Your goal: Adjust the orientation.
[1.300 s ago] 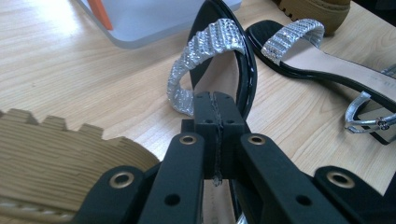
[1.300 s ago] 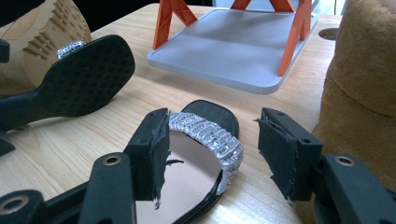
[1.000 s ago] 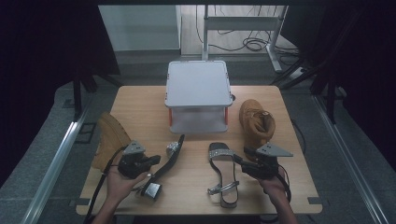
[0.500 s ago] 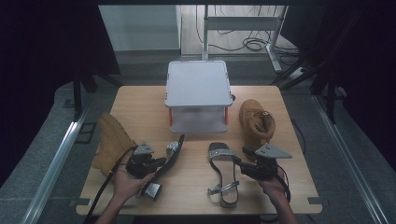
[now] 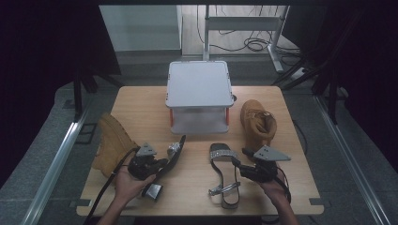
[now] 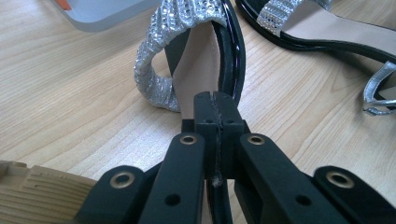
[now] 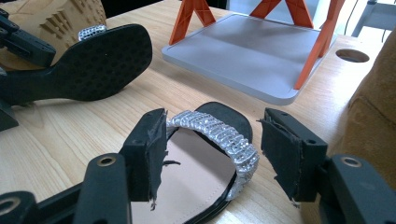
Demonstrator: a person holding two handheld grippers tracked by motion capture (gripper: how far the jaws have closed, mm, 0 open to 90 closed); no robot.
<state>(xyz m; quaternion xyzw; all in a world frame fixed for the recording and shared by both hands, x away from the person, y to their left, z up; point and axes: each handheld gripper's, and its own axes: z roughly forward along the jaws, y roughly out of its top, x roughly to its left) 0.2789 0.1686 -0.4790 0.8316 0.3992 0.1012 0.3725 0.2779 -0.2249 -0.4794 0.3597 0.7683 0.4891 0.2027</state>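
1. Far left of the wooden desk [image 5: 141, 108]: a tan suede ankle boot [image 5: 112, 145] lies on its side at the edge. It is untouched and not part of the work in hand.
2. Your left tool [image 5: 160, 165] is clamped on the first black sandal with a silver beaded strap [image 5: 175, 153]. In the left gripper view the jaws meet on the glossy sole edge. This first sandal is tipped up on its side, tread facing out, just right of the boot.
3. Centre, farther back: a grey two-tier rack with orange legs [image 5: 199, 89]. It stands well apart from both tools.
4. The second black sandal, matching the first [image 5: 224, 176], lies flat on the desk in front of the rack.
5. Your right tool [image 7: 215, 144] is open. Its jaws straddle the silver toe strap [image 7: 219, 133] without pressing on it.
6. Judgement: the step in hand is securing the second sandal. Next, close squarely on the strap or the sole edge, then lift level.
7. Far right: a second tan suede boot [image 5: 257, 124] stands just beside your right tool. Keep clear of it.
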